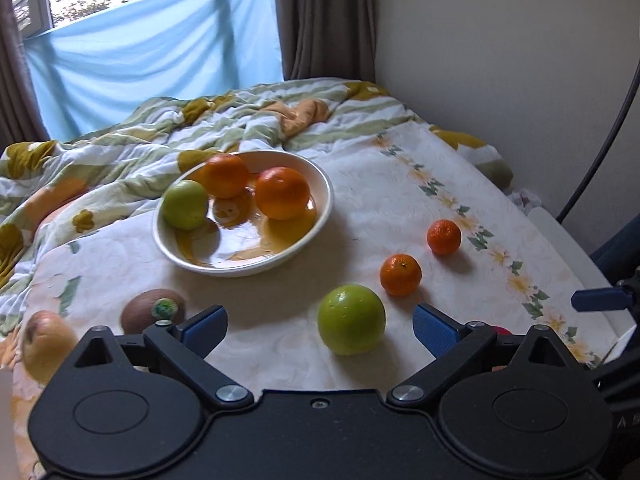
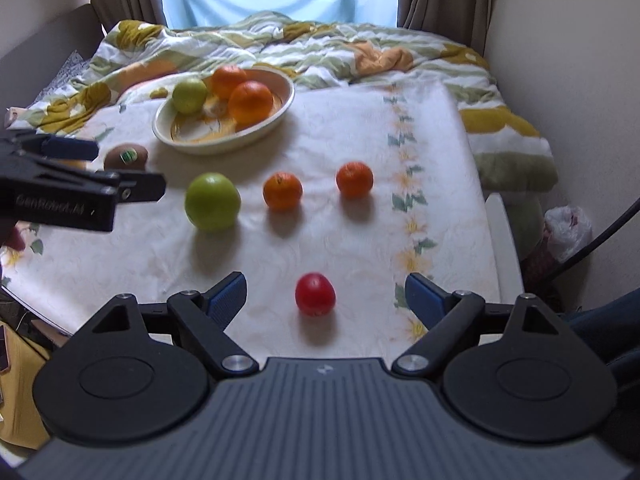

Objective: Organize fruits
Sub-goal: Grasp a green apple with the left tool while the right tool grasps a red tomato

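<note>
A white bowl (image 1: 304,240) (image 2: 276,118) on the bed holds two oranges (image 1: 282,193) (image 2: 251,104) and a small green apple (image 1: 185,204) (image 2: 189,95). Loose on the floral sheet lie a large green apple (image 1: 351,319) (image 2: 212,201), two mandarins (image 1: 400,274) (image 1: 444,237) (image 2: 282,191) (image 2: 354,179), a kiwi (image 1: 154,311) (image 2: 126,156), a yellowish apple (image 1: 46,344) and a red fruit (image 2: 315,294). My left gripper (image 1: 320,330) (image 2: 128,168) is open, just short of the large green apple. My right gripper (image 2: 325,298) is open, with the red fruit between its fingers' line.
A rumpled striped quilt (image 1: 160,140) (image 2: 320,48) lies behind the bowl. A wall (image 1: 500,40) runs along the right, with the bed's white edge (image 2: 504,248) and a plastic bag (image 2: 568,228) beside it. Curtains and a blue sheet hang at the window.
</note>
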Demonstrator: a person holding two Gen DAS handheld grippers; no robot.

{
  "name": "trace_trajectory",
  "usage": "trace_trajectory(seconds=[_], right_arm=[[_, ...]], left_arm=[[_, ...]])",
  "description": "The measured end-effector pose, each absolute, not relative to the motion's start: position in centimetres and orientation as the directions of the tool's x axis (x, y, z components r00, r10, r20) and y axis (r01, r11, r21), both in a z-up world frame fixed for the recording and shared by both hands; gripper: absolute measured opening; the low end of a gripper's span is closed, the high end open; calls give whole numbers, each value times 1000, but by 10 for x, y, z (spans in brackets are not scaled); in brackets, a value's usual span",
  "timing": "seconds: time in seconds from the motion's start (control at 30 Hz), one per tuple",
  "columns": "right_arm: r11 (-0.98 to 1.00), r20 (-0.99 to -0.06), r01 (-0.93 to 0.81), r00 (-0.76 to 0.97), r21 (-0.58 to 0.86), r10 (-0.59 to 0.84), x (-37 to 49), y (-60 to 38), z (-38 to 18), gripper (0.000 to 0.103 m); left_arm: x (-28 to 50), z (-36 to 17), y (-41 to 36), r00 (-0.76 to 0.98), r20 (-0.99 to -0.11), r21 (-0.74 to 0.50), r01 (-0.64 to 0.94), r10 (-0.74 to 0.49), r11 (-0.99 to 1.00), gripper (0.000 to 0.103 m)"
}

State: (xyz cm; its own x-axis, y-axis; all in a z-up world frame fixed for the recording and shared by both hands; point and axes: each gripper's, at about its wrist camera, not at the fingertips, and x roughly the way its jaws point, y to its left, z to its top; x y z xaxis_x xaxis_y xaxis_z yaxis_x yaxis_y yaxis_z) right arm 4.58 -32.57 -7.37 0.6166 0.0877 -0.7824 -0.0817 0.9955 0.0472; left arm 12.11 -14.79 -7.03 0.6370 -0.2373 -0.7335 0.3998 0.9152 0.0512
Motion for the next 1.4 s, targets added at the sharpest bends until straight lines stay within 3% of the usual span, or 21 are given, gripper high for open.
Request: trace_trajectory(seconds=[0.1, 0.17, 0.3, 0.5, 0.57, 0.93, 1.13, 1.17, 1.4], right_arm=[[994, -802, -92, 588, 62, 105, 50, -329, -93, 90], [993, -811, -98, 574, 66, 111, 53, -330, -102, 87], [991, -819, -106, 560, 84, 129, 58, -332, -114, 80], [988, -821, -122, 551, 99, 150, 66, -332, -121, 76], [987, -822, -128, 549, 101, 155, 69, -331, -123, 74], [985, -822, -142, 547, 97, 160, 79, -333, -124, 64], [982, -822, -169, 545, 83, 163, 79, -324, -124, 50], [981, -821, -173, 546, 82, 165, 78, -323, -124, 44], [983, -811, -160, 560, 95, 169, 75, -327, -116, 44]], left_arm=[[131, -84, -157, 623, -747, 61, 412, -232, 909, 99], [139, -93, -163, 608, -761, 60, 416, -228, 907, 92], [147, -109, -169, 582, -783, 61, 422, -218, 905, 89], [153, -119, -177, 558, -800, 59, 437, -219, 898, 73], [154, -122, -179, 546, -807, 48, 442, -226, 896, 56], [147, -121, -181, 547, -811, 66, 436, -206, 897, 56], [144, -120, -177, 540, -816, 49, 423, -208, 905, 56], [142, -120, -175, 541, -815, 45, 418, -208, 907, 56], [131, -111, -166, 561, -803, 26, 375, -204, 927, 56]])
